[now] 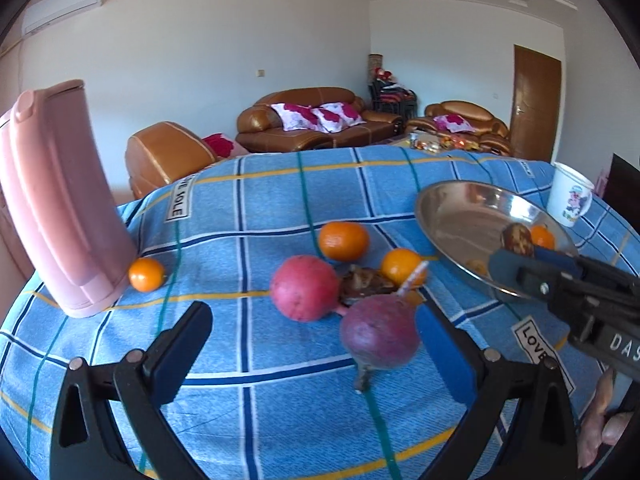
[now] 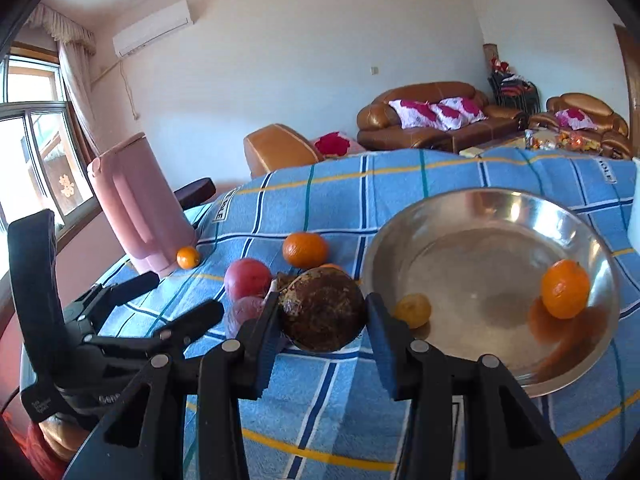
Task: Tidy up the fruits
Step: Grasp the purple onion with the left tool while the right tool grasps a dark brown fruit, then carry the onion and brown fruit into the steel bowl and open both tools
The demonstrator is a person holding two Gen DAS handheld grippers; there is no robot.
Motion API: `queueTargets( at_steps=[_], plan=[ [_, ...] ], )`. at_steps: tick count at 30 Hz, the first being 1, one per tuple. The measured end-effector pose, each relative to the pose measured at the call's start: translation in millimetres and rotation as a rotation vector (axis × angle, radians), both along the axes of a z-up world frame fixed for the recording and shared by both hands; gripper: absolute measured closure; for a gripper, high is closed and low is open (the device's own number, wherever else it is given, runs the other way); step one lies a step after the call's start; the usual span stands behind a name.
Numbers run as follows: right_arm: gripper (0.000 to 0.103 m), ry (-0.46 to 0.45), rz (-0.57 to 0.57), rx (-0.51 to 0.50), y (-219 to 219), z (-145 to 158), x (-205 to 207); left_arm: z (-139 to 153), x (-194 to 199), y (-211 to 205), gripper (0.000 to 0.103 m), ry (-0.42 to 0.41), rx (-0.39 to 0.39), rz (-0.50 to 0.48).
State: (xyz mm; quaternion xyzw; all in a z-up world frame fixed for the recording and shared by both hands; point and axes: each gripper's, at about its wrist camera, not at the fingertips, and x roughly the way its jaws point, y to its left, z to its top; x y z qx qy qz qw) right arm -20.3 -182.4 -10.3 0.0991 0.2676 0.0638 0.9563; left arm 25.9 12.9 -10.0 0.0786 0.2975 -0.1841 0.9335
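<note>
1. Nearest in the right wrist view, the right tongs (image 2: pixel 322 320) are narrowed onto a brown, rough-skinned fruit (image 2: pixel 322 314); both pads sit against its sides, so it looks gripped and lifted just short of the bowl's rim
2. In the left wrist view the left tongs (image 1: pixel 308 344) stand wide open with nothing gripped; a purple-red round fruit (image 1: pixel 380 332) lies on the cloth between the fingers, close to the finger at 3 o'clock, apparently not pressed
3. Just past that, around the middle of the surface (image 1: pixel 248 208), sit a pink-red fruit (image 1: pixel 304 288), a second brown fruit (image 1: pixel 366 282) and an orange (image 1: pixel 401 266), bunched close together; whether they touch I cannot tell
4. Another orange (image 1: pixel 344 241) lies at 12 o'clock from that bunch, a little apart
5. A small orange (image 1: pixel 146 274) rests at 9 o'clock, right against the foot of the pink kettle (image 1: pixel 60 200)
6. The steel bowl (image 2: pixel 600 264) at 3 o'clock holds one orange (image 2: pixel 565 289) and a small yellow fruit (image 2: pixel 413 310)
7. Judged from this, sorting is early: two pieces are in, one is on its way, and six lie outside
8. Farthest, a white mug (image 1: pixel 568 196) stands beyond the bowl at 1 o'clock
</note>
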Motion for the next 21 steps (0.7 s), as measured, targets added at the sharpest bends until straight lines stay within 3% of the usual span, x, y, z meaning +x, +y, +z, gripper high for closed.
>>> queueTargets(
  at_steps=[3, 5, 8, 10, 12, 17, 21],
  plan=[
    [0.059, -0.004, -0.019, 0.0, -3.1, 2.6, 3.2, -5.4, 1.3, -24.6, 0.0, 0.014, 0.048, -0.047],
    [0.059, 0.004, -0.018, 0.013, -8.6, 2.2, 3.5, -12.3, 9.4, -40.5, 0.008, 0.062, 0.095, -0.067],
    [0.059, 0.011, -0.022, 0.019, -10.8, 1.9, 5.4, -22.8, 18.4, -53.6, 0.024, 0.131, 0.125, -0.067],
    [0.059, 0.017, -0.017, 0.023, -11.5, 1.3, 6.3, -28.3, 24.3, -55.6, 0.04, 0.167, 0.13, -0.053],
    [0.059, 0.024, -0.012, 0.017, -9.1, -0.7, 7.1, -31.0, 27.7, -56.1, 0.046, 0.191, 0.13, -0.049],
    [0.059, 0.013, -0.018, -0.021, -4.4, 0.4, 5.7, -28.5, 23.2, -54.2, 0.047, 0.154, 0.144, 0.002],
    [0.059, -0.02, -0.039, -0.046, -3.3, 3.5, 2.2, -14.5, 12.2, -36.3, 0.047, 0.059, 0.079, 0.07]
  ],
)
